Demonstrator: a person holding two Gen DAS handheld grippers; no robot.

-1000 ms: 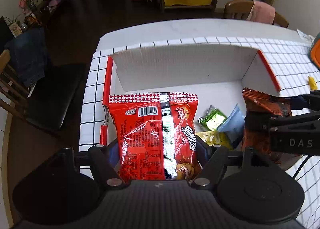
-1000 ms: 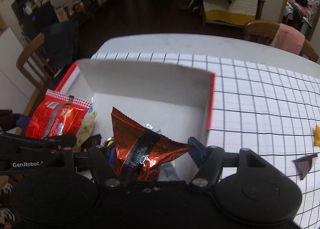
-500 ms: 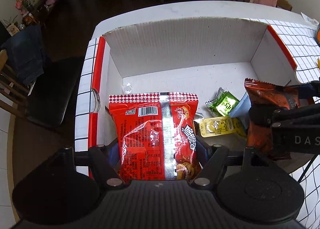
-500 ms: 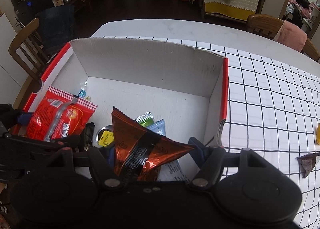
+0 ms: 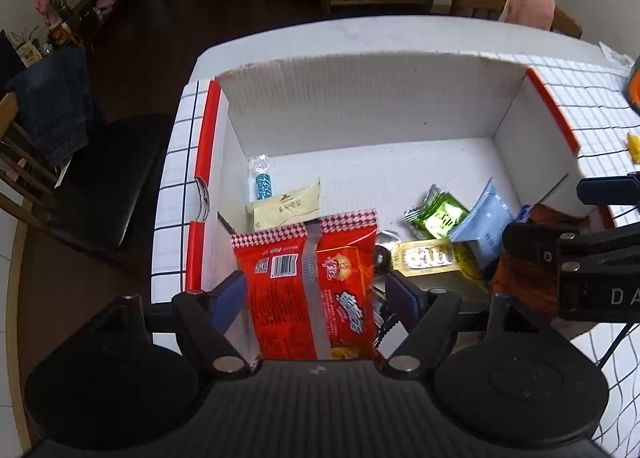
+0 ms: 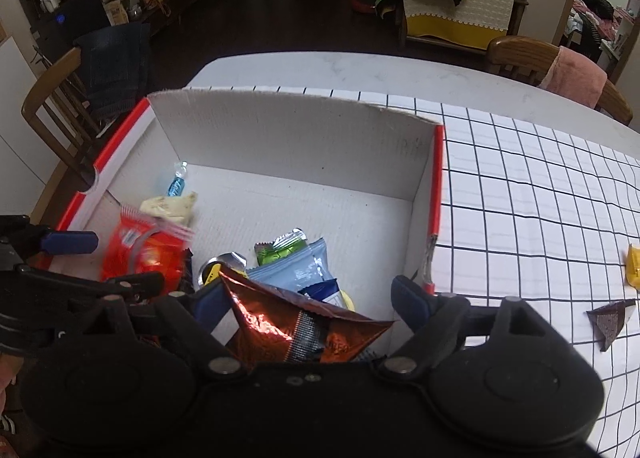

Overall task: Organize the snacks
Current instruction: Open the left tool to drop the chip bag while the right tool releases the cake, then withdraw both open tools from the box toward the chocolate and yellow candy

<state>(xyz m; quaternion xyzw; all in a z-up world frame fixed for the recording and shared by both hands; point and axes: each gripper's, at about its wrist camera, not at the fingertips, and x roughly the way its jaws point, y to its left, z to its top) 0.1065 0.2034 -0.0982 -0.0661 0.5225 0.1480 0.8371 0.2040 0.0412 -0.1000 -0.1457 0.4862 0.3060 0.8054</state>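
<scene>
A white cardboard box with red rims (image 5: 360, 125) (image 6: 288, 137) stands on the checked tablecloth. My left gripper (image 5: 316, 294) is open over the box's near left; a red snack bag (image 5: 308, 290) (image 6: 140, 254) sits loose between its spread fingers. My right gripper (image 6: 308, 302) is open over the box's near right, with a copper-brown foil bag (image 6: 300, 330) (image 5: 524, 282) loose between its fingers. Inside the box lie a green packet (image 5: 440, 213), a light blue packet (image 5: 484, 221), a yellow packet (image 5: 432, 258), a cream packet (image 5: 288, 205) and a blue candy (image 5: 262, 181).
On the cloth right of the box lie a yellow snack (image 6: 632, 266) and a dark brown triangular wrapper (image 6: 608, 322). Wooden chairs stand at the table's left (image 6: 60, 97) and far right (image 6: 552, 69). The table edge drops off left of the box.
Both grippers have moved forward over the box and opened. The red bag and the copper-brown bag have slipped down between the spread fingers. More of the box floor shows.
</scene>
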